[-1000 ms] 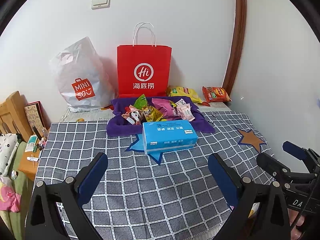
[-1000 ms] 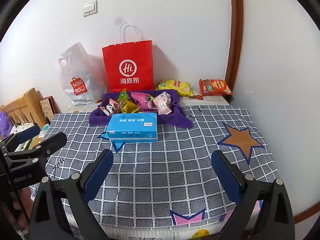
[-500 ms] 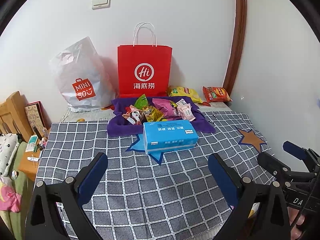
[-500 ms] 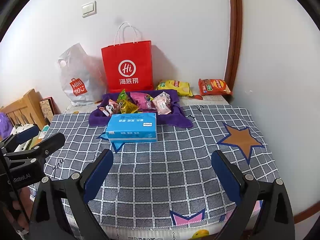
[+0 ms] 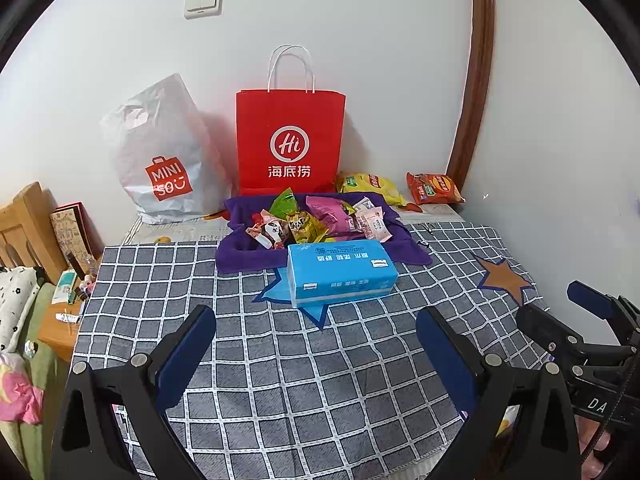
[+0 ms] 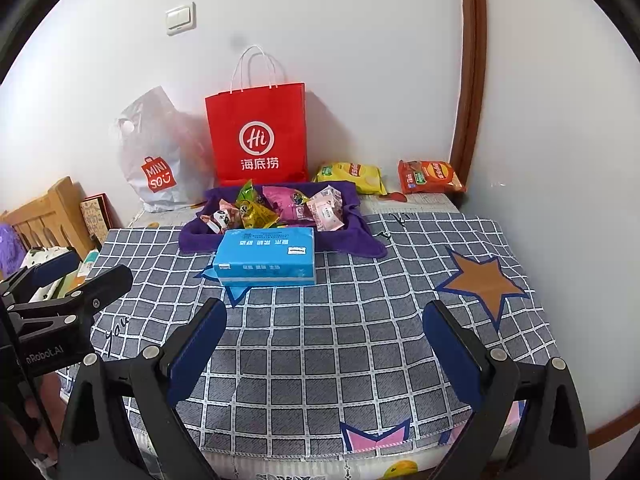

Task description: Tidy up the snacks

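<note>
Several small snack packets [image 5: 304,226] lie piled on a purple cloth [image 5: 240,252] at the back of the checked tabletop [image 5: 280,380]. A blue tissue box [image 5: 340,272] sits right in front of the pile. Behind it on the right lie a yellow chip bag [image 5: 368,186] and an orange chip bag [image 5: 434,188], by the wall. My left gripper [image 5: 314,320] hovers open over the table's near half with nothing between its fingers. My right gripper [image 6: 326,312] is likewise open and empty, short of the tissue box [image 6: 266,258].
A red paper bag [image 5: 290,144] and a white plastic shopping bag [image 5: 164,156] stand against the back wall. A wall closes the right side. Left of the table are a wooden headboard [image 5: 20,224] and a low stand with small clutter [image 5: 64,312].
</note>
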The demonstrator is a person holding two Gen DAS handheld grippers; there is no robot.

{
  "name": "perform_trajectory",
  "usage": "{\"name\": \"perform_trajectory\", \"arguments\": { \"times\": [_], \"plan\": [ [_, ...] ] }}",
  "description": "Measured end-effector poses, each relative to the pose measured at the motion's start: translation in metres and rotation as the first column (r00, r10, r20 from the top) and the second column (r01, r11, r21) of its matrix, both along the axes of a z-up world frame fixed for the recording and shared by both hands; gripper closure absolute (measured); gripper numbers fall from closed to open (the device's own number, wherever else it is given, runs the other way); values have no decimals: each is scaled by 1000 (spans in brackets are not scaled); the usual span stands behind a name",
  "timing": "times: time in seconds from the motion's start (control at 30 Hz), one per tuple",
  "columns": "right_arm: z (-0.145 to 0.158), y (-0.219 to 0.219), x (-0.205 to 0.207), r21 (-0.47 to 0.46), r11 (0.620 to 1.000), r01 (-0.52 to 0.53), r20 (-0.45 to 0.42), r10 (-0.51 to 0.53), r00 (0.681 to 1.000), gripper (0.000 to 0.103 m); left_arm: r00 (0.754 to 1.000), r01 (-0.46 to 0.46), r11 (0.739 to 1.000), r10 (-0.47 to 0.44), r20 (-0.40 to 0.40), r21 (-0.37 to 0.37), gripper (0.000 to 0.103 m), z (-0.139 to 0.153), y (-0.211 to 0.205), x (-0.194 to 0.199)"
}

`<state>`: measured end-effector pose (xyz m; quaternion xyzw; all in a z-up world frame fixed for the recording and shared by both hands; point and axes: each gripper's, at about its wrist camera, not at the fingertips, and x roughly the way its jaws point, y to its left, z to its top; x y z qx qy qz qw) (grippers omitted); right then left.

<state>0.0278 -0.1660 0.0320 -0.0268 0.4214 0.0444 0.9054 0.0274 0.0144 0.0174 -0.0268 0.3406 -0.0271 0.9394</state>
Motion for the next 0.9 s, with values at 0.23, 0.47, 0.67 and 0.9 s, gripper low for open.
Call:
{"name": "perform_trajectory", "arguments": {
  "times": [0.23, 0.47, 0.67, 0.9],
  "plan": [
    [0, 0, 0, 1, 1000, -1, 1, 1, 1000, 6, 1000, 1, 1000, -1, 0, 0, 2, 0, 1, 0],
    [0, 1, 0, 0, 1000, 0, 2, 0, 1000, 6, 1000, -1, 1000, 1, -1, -1, 2, 0, 1, 0],
    [0, 1, 0, 4, 1000, 0, 1, 0, 1000, 6, 1000, -1, 1000, 1, 0, 0, 2, 0, 1, 0],
    [-1, 0, -1, 5, 1000, -2, 1, 2, 1000, 6, 1000, 1, 1000, -1, -2, 0, 2, -1, 1, 0]
  ]
}}
